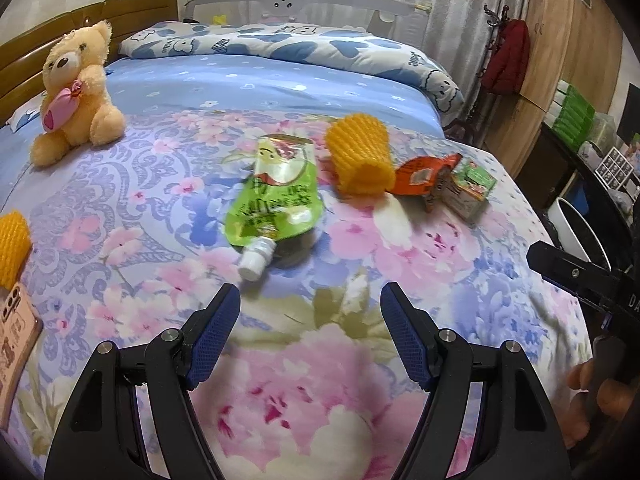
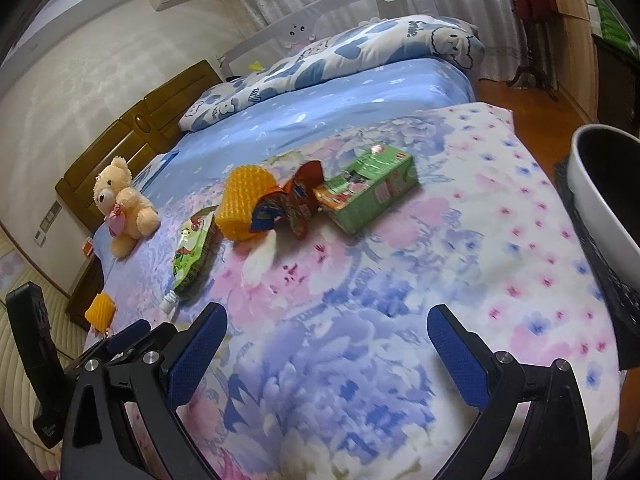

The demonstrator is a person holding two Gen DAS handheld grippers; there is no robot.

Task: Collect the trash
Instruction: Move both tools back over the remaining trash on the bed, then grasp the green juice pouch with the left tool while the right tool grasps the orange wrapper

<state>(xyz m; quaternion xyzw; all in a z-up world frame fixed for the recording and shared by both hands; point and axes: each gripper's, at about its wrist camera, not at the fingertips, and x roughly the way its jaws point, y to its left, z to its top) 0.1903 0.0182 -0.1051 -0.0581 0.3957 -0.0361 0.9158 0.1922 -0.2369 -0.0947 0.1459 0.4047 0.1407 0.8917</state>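
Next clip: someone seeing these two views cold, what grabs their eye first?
Probably the litter strewn mid-bed on the floral quilt: a green spout pouch lying flat, and to its right an orange foam net sleeve, a crumpled orange wrapper and a green drink carton. Next, the cream teddy bear sitting near the wooden headboard. Both the left gripper and right gripper hover empty, jaws wide.

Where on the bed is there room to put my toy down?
Free: the floral quilt in front of both open grippers, and the blue sheet between teddy bear and pillow. Crowded: pouch, yellow foam net, orange wrapper, green carton.
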